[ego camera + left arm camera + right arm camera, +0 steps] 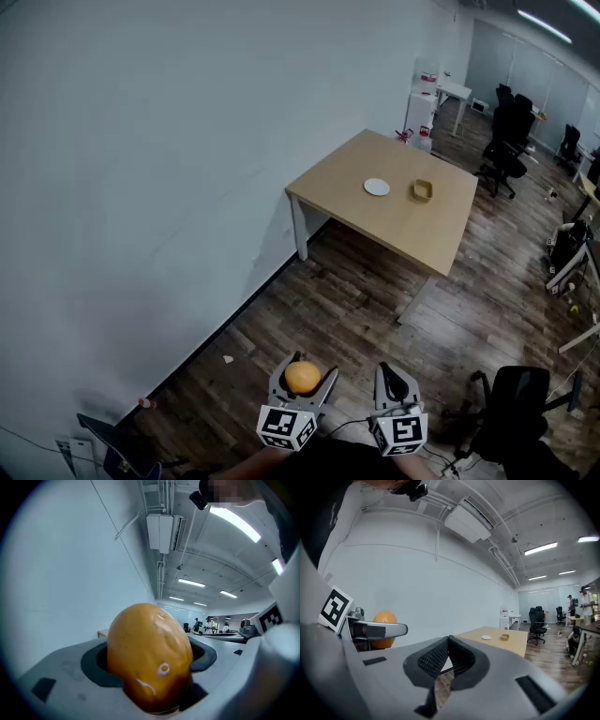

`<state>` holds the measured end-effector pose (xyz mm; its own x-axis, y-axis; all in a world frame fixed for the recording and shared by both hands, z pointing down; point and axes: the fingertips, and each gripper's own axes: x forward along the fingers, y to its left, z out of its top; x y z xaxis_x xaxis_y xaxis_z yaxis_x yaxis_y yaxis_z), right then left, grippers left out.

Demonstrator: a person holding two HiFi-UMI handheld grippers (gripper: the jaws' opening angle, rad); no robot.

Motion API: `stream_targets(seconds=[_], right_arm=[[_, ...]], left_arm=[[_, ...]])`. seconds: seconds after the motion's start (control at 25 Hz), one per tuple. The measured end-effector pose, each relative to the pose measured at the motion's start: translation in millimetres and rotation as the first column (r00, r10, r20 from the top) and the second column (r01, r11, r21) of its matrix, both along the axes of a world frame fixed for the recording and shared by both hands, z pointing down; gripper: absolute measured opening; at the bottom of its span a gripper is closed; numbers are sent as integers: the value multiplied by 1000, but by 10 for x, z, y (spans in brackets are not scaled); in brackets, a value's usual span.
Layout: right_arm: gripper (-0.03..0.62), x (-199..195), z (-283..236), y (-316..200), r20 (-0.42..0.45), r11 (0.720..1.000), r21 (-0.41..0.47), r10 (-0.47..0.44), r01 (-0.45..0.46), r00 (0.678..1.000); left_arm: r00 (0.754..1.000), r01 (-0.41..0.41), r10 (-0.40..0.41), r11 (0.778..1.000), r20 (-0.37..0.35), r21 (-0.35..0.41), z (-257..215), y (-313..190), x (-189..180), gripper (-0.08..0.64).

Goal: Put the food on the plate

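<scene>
A round orange piece of food [302, 377] sits between the jaws of my left gripper [302, 368], which is shut on it low in the head view. In the left gripper view the orange food [150, 653] fills the space between the dark pads [96, 665]. My right gripper [394, 379] is beside it with its jaws together and nothing in them; its pads [436, 660] meet at the tip. Far ahead, a small white plate [376, 187] lies on a light wooden table [356, 216], with a small yellow tray [422, 190] next to it.
A white wall [141, 187] runs along the left. Dark wooden floor [356, 309] lies between me and the table. Black office chairs [502, 150] stand beyond the table, another chair [516, 403] at lower right, and a white cabinet [422, 108] behind the table.
</scene>
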<state>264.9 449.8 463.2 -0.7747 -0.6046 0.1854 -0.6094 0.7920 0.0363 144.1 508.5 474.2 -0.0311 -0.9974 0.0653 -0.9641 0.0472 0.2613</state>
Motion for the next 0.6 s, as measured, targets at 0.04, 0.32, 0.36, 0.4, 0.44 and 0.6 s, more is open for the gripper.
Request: stream_targets(seconds=[0.04,0.32,0.36,0.4,0.44,0.6], right_arm=[[60,-87,-2,-19,-4,1000,-9,1,-1,1000],[60,-579,72,-105,66,995,-102,29,-22,997],[60,-635,116,-117,51,994,-103,38,-33,998],[60,-703,162,-127,35,994,-102,47,-43,998],[60,-782,199,-134,25,994,-102,53,-50,998],[60,-1085,271,-101,16,993,-101,58,-56,998]], left_arm=[[1000,-1,1,1000,1,4,-2,-19,-92,333],[999,10,-9,1000,-34,26,35,4,-746,333],[999,15,-13,999,-38,28,40,17,-831,333],[999,18,-17,999,-39,31,46,29,-921,333],[999,20,-18,999,-38,33,57,38,-1015,332],[999,25,-24,999,-40,31,114,64,-1389,333]])
